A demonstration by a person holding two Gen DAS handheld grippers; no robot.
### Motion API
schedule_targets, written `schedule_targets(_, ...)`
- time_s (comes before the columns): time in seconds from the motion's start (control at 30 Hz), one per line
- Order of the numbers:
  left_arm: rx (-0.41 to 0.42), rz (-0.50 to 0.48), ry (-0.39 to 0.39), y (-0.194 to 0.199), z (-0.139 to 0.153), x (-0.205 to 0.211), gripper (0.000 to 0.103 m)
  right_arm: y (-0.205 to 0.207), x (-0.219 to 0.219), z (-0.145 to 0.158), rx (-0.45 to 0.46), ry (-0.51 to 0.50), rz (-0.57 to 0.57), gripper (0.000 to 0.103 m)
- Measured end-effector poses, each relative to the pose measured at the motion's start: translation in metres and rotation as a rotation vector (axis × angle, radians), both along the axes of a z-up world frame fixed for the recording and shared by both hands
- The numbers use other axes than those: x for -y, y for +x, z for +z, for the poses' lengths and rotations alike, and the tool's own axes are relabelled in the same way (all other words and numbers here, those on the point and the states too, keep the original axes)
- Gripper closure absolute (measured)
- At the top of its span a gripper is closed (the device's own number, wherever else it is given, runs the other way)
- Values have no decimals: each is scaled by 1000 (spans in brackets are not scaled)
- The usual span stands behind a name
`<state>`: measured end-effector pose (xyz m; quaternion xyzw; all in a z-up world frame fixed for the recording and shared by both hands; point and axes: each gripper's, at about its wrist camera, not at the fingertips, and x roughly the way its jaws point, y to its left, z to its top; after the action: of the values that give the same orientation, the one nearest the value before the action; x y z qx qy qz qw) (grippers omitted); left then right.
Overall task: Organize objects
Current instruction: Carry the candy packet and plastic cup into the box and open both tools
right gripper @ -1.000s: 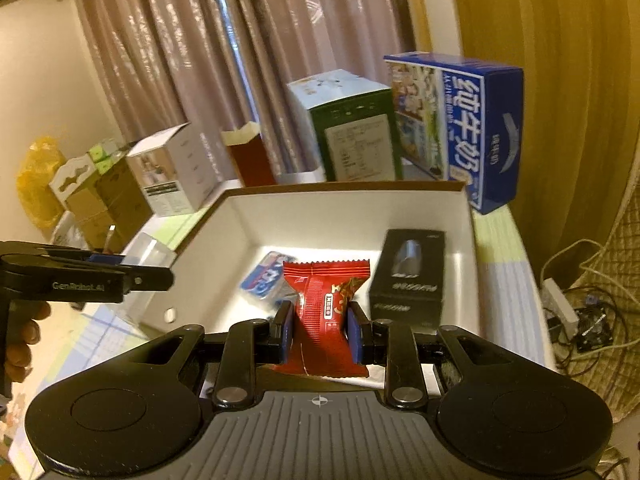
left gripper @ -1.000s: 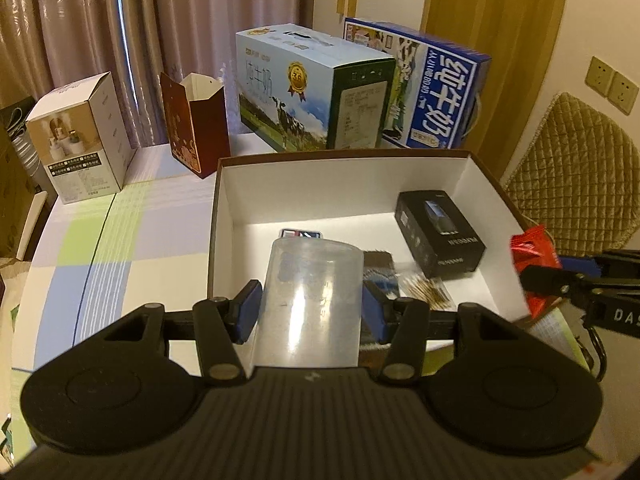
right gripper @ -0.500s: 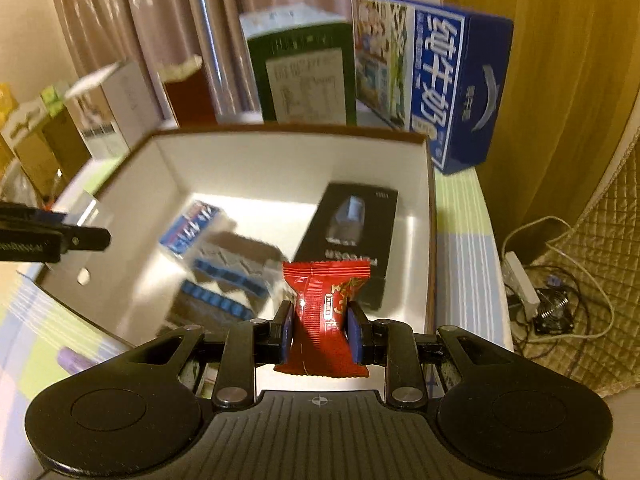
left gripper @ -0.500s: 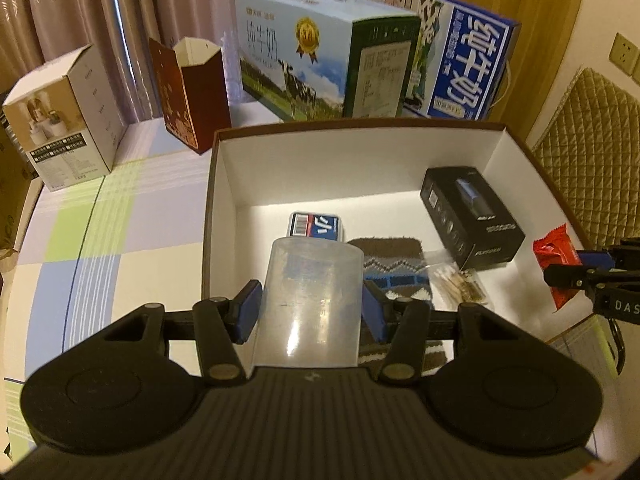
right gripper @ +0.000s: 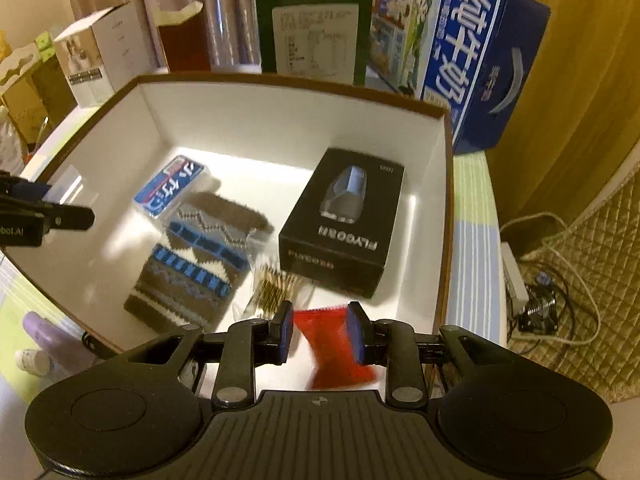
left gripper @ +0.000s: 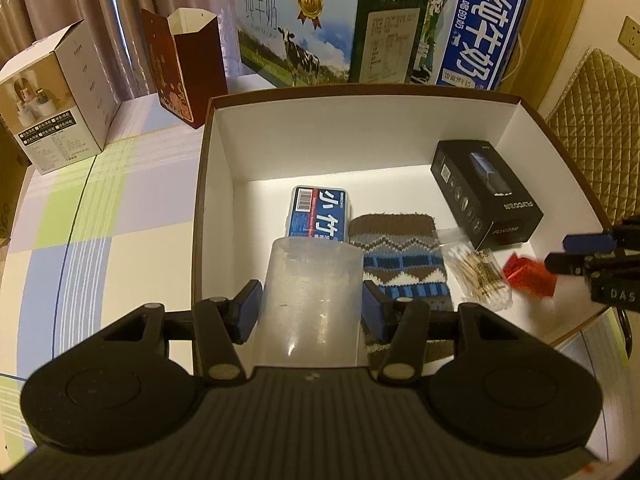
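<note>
Over the open white-lined cardboard box (left gripper: pixel 224 184), both grippers hang nose-down. The left gripper (left gripper: pixel 312 308) has its blue pads clamped on a clear plastic cup (left gripper: pixel 314 300), held upright at the box's near-left corner, just above the floor of the box.

Across on the right side, the right gripper (right gripper: pixel 320 336) has just been opening its jaws, and there's the red snack packet (right gripper: pixel 340 352) between them: blurred, tilted, with a gap showing beside the left pad, so it's no longer pinched. From the left wrist view the same packet (left gripper: pixel 528 276) shows under the right gripper's fingertips, down near the box floor by the near-right corner.

Already lying inside the box: a black Flyco box (right gripper: pixel 344 224) against the right wall, a bag of cotton swabs (right gripper: pixel 276 284) just beside it, a knitted brown-and-blue pouch (right gripper: pixel 196 264) in the middle, and a blue-labelled plastic case (right gripper: pixel 170 190) touching the pouch's far end.

Behind the box stand two milk cartons (left gripper: pixel 332 24), side by side. A dark red paper bag (left gripper: pixel 184 68) and a white product box (left gripper: pixel 56 96) sit further left on the checked tablecloth (left gripper: pixel 100 216).
</note>
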<state>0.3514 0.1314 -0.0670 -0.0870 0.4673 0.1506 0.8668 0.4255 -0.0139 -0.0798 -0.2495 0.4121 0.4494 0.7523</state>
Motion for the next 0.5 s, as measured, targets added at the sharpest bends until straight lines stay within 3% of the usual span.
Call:
schedule_targets(0.13, -11, -1, -1, 1, -2, 0, 54, 3, 4, 3, -9, 29, -14, 63)
schedule_targets(0.43, -69, -9, -4, 7, -11, 3, 54, 4, 12, 6, -28, 63, -32, 56)
schedule_targets(0.5, -76, -17, 5, 8, -12, 4, 48, 4, 14, 8, -29, 74, -33, 51)
